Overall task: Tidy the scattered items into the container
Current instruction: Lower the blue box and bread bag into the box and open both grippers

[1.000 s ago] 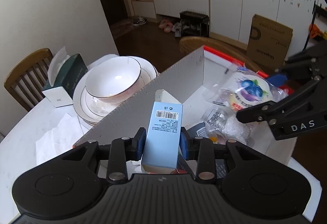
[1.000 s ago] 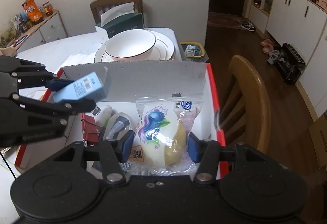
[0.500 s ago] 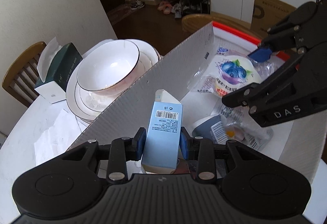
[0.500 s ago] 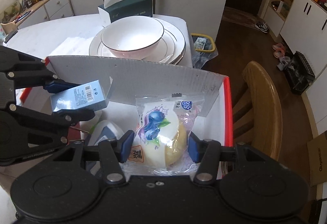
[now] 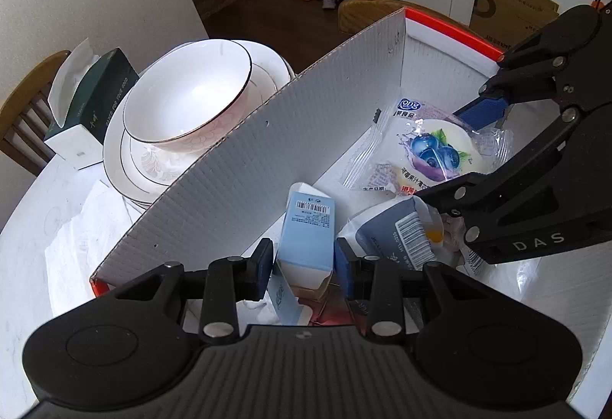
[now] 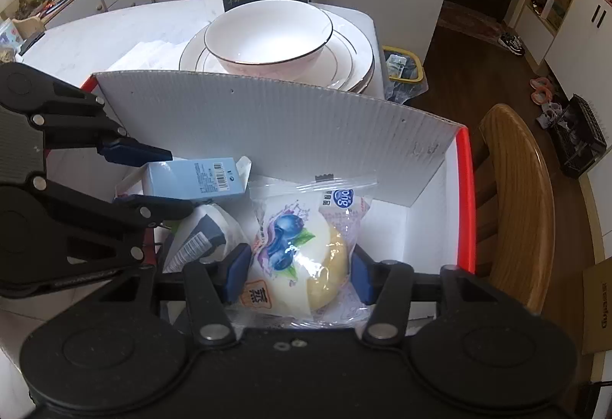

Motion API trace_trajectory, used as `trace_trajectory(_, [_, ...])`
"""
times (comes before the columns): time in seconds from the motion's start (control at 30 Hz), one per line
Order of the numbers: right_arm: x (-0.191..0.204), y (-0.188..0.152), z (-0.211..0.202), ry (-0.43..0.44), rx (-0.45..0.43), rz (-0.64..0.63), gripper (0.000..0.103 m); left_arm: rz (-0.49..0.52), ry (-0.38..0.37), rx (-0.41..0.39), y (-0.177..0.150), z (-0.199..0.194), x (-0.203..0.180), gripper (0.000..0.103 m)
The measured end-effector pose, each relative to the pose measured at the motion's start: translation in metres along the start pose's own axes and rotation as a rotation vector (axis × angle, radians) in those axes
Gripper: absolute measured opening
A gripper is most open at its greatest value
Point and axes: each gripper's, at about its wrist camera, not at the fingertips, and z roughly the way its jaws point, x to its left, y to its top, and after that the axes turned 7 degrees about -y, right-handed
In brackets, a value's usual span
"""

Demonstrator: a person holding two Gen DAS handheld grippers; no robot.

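A white corrugated box with a red rim stands on the table. My left gripper is shut on a light blue carton, held upright low inside the box near its long wall. In the right wrist view the same carton lies between the left gripper's fingers. My right gripper is shut on a bagged blueberry bun inside the box. The bun also shows in the left wrist view, between the right gripper's fingers. A grey-and-white pouch lies on the box floor between the two grippers.
A white bowl on stacked plates sits just behind the box wall. A dark green tissue box stands further back, with a paper napkin on the table. A wooden chair stands at the box's right end.
Both grippers have sunk lower into the box, tilting further down. The carton and the bun went down with them, still gripped.
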Motion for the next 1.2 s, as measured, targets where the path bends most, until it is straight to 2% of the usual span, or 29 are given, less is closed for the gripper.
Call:
trace_trajectory(0.27, [-0.005, 0.0, -0.01, -0.003, -0.038, 0.0, 0.063, -0.012, -0.003, -0.008, -0.003, -0.001, 0.002, 0.033])
trace_trajectory(0.37, [-0.005, -0.001, -0.015, 0.001, -0.049, -0.003, 0.066, -0.015, -0.012, -0.022, -0.005, -0.005, 0.001, 0.041])
trace_trajectory(0.43, [-0.005, -0.001, -0.019, 0.003, -0.057, -0.008, 0.068, -0.013, -0.018, -0.034, -0.006, -0.007, -0.001, 0.053])
trace_trajectory(0.5, [-0.005, -0.002, -0.022, 0.005, -0.063, -0.014, 0.07, -0.006, -0.023, -0.051, -0.008, -0.011, -0.002, 0.057])
trace_trajectory(0.63, [-0.004, -0.005, -0.03, 0.017, -0.084, -0.025, 0.076, -0.005, -0.03, -0.071, -0.011, -0.018, -0.004, 0.058])
trace_trajectory(1.2, [0.004, -0.014, -0.077, 0.067, -0.169, -0.037, 0.085, -0.053, -0.055, -0.206, -0.029, -0.071, -0.01, 0.06])
